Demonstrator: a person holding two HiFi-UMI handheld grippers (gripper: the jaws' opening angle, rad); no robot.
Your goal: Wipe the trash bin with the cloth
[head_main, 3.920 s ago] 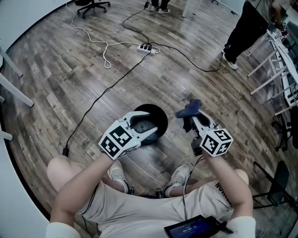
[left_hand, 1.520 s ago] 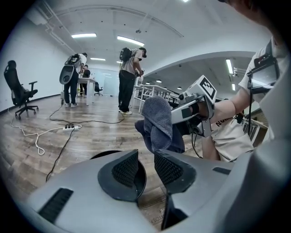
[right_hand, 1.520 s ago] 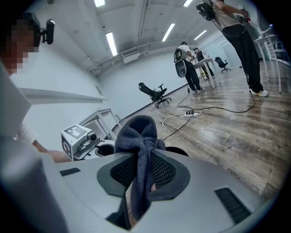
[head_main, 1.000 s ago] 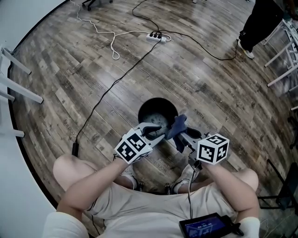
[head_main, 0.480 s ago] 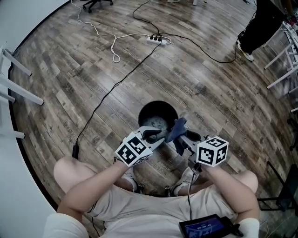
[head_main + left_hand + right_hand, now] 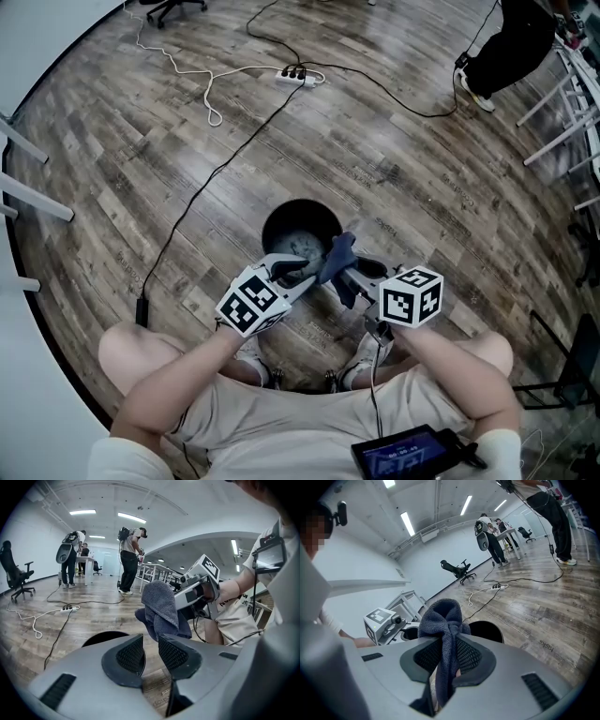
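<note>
A round black trash bin (image 6: pixel 281 208) stands on the wood floor, just beyond both grippers. My left gripper (image 6: pixel 298 269) hovers at its near rim. Its jaws stand a narrow gap apart, and only floor shows between them in the left gripper view, where the left gripper (image 6: pixel 151 644) has the bin (image 6: pixel 101 638) behind its left jaw. My right gripper (image 6: pixel 345 267) is shut on a blue-grey cloth (image 6: pixel 337 255), close to the right of the left one. The cloth (image 6: pixel 443 616) bunches above the pads and hangs down between them. The cloth (image 6: pixel 161 609) also shows just past the left jaws.
A black cable (image 6: pixel 216 178) runs across the floor to a white power strip (image 6: pixel 298 75). The person's shoes (image 6: pixel 248 356) are right under the grippers. Someone stands at the far right (image 6: pixel 511 42). A tablet (image 6: pixel 412 455) lies on the lap. An office chair (image 6: pixel 16 576) and standing people (image 6: pixel 129 559) are farther off.
Since the oldest frame the right gripper has brought the cloth from the bin's right side to its near rim, beside the left gripper. Over the last second only the head view shifts.
</note>
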